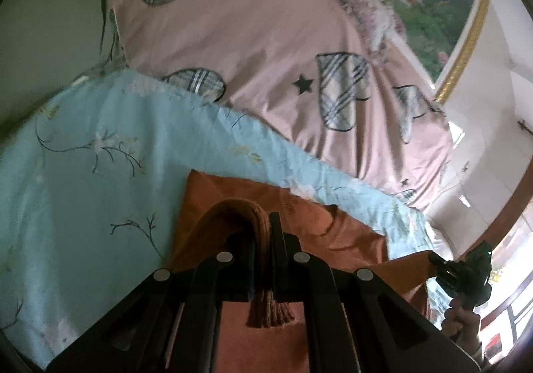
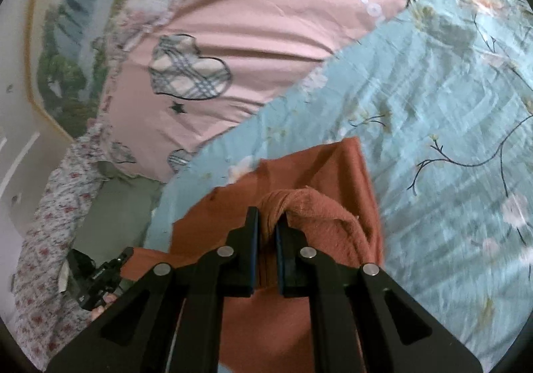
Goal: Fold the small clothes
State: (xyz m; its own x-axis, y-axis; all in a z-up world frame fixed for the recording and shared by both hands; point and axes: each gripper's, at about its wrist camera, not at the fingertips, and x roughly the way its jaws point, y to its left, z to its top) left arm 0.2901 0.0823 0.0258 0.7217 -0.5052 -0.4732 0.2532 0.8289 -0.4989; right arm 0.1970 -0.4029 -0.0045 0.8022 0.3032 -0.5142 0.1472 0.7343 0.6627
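Both claws pinch rust knit garment [image 2: 333,173]

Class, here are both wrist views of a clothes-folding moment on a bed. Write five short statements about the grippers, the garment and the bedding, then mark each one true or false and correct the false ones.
1. The left hand-held gripper is shut on the rust-orange garment. True.
2. The right hand-held gripper is open, holding nothing. False: it is shut on a bunched part of the same garment.
3. The garment lies over a light blue floral sheet. True.
4. The pink cover is plain. False: it carries plaid hearts and black stars.
5. The garment is green. False: it is rust-orange.
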